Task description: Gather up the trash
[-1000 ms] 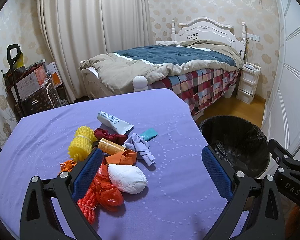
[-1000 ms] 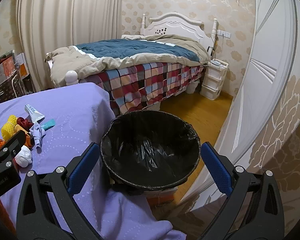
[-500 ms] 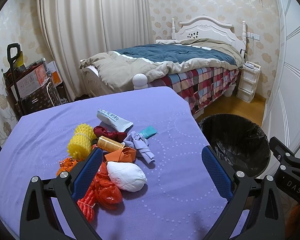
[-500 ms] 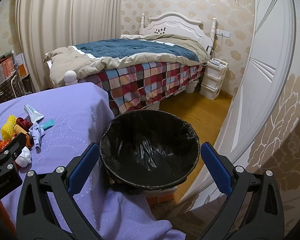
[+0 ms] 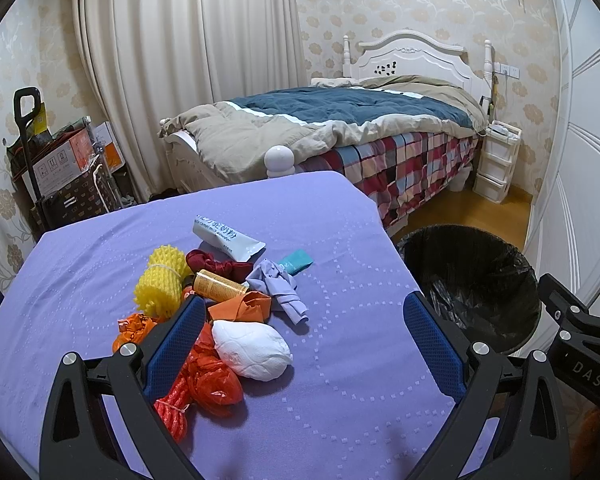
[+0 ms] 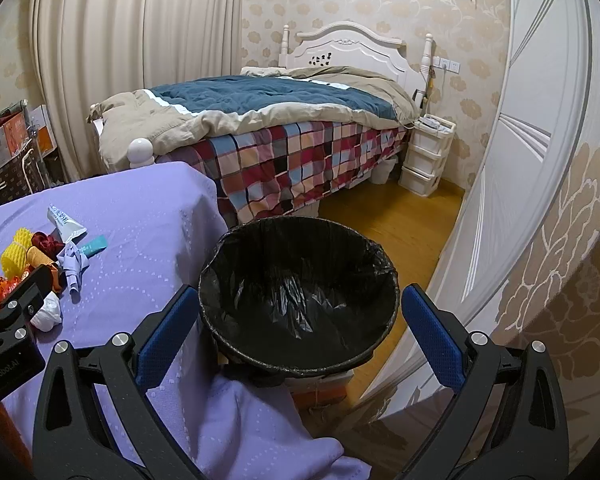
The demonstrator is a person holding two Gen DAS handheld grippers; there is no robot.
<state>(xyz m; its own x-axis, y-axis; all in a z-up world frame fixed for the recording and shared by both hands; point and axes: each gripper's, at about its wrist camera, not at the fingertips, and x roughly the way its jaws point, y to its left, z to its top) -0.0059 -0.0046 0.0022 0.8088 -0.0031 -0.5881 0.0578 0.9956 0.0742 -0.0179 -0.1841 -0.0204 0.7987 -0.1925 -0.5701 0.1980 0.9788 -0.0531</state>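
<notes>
Drifting back a touch, left hand-held gripper point(image 5: 304, 344) | jaws wide, empty, above white wad point(image 5: 252, 350) | right hand-held gripper point(image 6: 300, 334) open over bin point(image 6: 300, 300) | nothing collected yet

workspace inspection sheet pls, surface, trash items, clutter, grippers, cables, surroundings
Surface: purple tablecloth covers the table, bare on its right half.
Job's things: a pile at the left holds a white wad, yellow foam net, white tube, teal packet, orange bottle, dark red scrunchie, lilac cloth and red-orange bags. The black-lined bin beside the table looks empty.
Clutter: nothing seen apart from the trash pile.
Grippers: left gripper open, over the pile's near edge; right gripper open, above the bin, holding nothing.
Cables: nothing seen.
Surroundings: bed, curtains, white drawer unit, boxes on a trolley.
</notes>
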